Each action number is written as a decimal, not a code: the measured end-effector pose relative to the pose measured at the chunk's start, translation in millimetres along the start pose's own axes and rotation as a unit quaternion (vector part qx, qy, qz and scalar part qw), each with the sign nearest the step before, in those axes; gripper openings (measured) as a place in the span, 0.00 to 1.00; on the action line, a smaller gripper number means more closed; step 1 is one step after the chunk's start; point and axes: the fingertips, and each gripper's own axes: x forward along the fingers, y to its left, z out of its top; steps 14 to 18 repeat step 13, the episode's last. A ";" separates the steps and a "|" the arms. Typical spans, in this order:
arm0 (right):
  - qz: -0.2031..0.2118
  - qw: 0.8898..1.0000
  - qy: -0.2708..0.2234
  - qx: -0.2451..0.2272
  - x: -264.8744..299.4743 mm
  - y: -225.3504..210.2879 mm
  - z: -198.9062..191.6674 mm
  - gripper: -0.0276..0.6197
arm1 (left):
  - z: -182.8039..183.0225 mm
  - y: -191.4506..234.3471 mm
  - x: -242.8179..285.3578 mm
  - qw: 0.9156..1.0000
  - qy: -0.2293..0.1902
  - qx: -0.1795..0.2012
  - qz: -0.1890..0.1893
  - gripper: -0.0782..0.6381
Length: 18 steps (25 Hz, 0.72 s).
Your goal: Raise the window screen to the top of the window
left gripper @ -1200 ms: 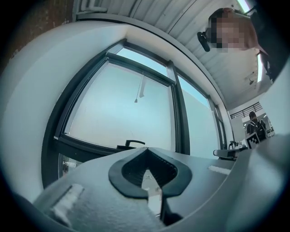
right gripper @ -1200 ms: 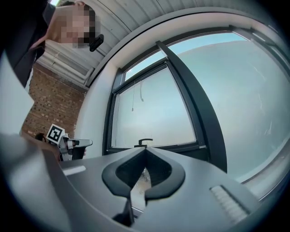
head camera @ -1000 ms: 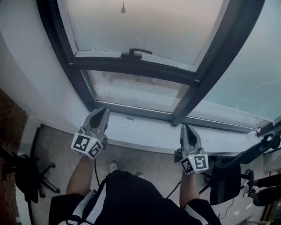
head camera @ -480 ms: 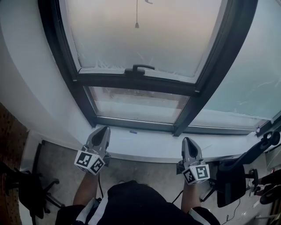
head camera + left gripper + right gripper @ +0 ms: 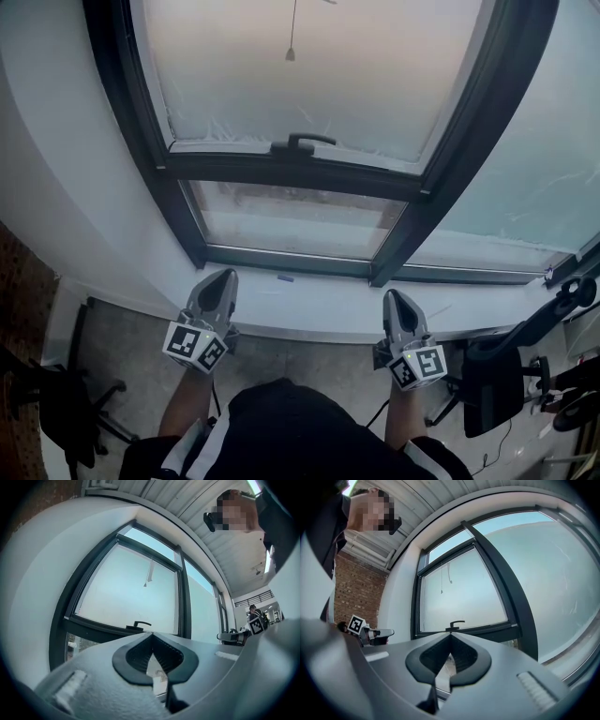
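Note:
The window screen [image 5: 309, 66] is a pale frosted sheet across the upper pane, and its thin pull cord [image 5: 291, 53] hangs down the middle. A black handle [image 5: 302, 142] sits on the dark crossbar below it. Under the bar is a clear lower pane [image 5: 295, 217]. My left gripper [image 5: 224, 277] and right gripper [image 5: 391, 296] hover over the white sill [image 5: 319, 302], both shut with nothing in them, well below the cord. In the left gripper view the jaws [image 5: 151, 633] point at the handle [image 5: 137, 624] and cord [image 5: 148, 576]. The right gripper [image 5: 450, 635] faces the handle [image 5: 456, 624] too.
A dark slanted mullion [image 5: 459, 159] divides this window from the pane on the right. Black office chairs stand on the floor at the left [image 5: 56, 394] and right [image 5: 497, 375]. A brick wall [image 5: 17, 272] is at the far left. A person [image 5: 255, 615] stands far off.
The head view has tilted up, so more of the screen and its cord shows. Both grippers have drawn slightly back from the window frame and stay shut.

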 end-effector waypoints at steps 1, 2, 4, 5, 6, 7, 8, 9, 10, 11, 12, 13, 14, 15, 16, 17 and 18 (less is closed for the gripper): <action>0.000 1.000 0.001 -0.001 0.5 0.5 -0.9 0.05 | -1.1 0.5 -0.4 1.000 0.001 -0.001 -0.001 0.12; -0.001 1.000 0.002 -0.003 1.1 1.0 -2.1 0.05 | -2.8 0.6 -0.8 1.000 0.004 -0.004 -0.003 0.12; -0.002 1.000 0.006 -0.007 2.2 2.4 -6.1 0.05 | -6.0 0.7 -3.0 1.000 0.009 -0.009 -0.006 0.12; -0.002 1.000 0.008 -0.008 2.7 3.4 -8.7 0.05 | -7.2 0.8 -4.8 1.000 0.010 -0.011 -0.006 0.12; -0.002 1.000 0.009 -0.008 3.1 4.4 -10.9 0.05 | -8.3 1.0 -6.4 1.000 0.011 -0.013 -0.005 0.12; -0.001 1.000 0.010 -0.008 3.3 5.3 -12.4 0.05 | -9.6 1.1 -7.6 1.000 0.012 -0.015 -0.005 0.12; -0.001 1.000 0.010 -0.008 3.4 6.0 -13.2 0.05 | -11.1 1.2 -8.2 1.000 0.014 -0.016 -0.004 0.12; -0.001 1.000 0.011 -0.009 3.3 6.4 -13.4 0.05 | -12.4 1.2 -8.5 1.000 0.015 -0.018 -0.004 0.12; -0.001 1.000 0.011 -0.009 3.0 6.6 -13.6 0.05 | -13.5 1.2 -8.8 1.000 0.017 -0.019 -0.004 0.12; -0.001 1.000 0.013 -0.010 2.8 6.8 -14.0 0.05 | -14.2 1.3 -9.2 1.000 0.018 -0.020 -0.004 0.12; -0.001 1.000 0.014 -0.011 2.6 6.9 -14.4 0.05 | -14.8 1.4 -9.7 1.000 0.019 -0.021 -0.004 0.12; -0.001 1.000 0.016 -0.011 2.6 7.1 -14.9 0.05 | -15.3 1.4 -10.2 1.000 0.020 -0.022 -0.004 0.12; -0.001 1.000 0.016 -0.011 2.6 7.1 -14.9 0.05 | -15.3 1.4 -10.2 1.000 0.020 -0.022 -0.004 0.12; -0.001 1.000 0.016 -0.011 2.6 7.1 -14.9 0.05 | -15.3 1.4 -10.2 1.000 0.020 -0.022 -0.004 0.12; -0.001 1.000 0.016 -0.011 2.6 7.1 -14.9 0.05 | -15.3 1.4 -10.2 1.000 0.020 -0.022 -0.004 0.12; -0.001 1.000 0.016 -0.011 2.6 7.1 -14.9 0.05 | -15.3 1.4 -10.2 1.000 0.020 -0.022 -0.004 0.12; -0.001 1.000 0.016 -0.011 2.6 7.1 -14.9 0.05 | -15.3 1.4 -10.2 1.000 0.020 -0.022 -0.004 0.12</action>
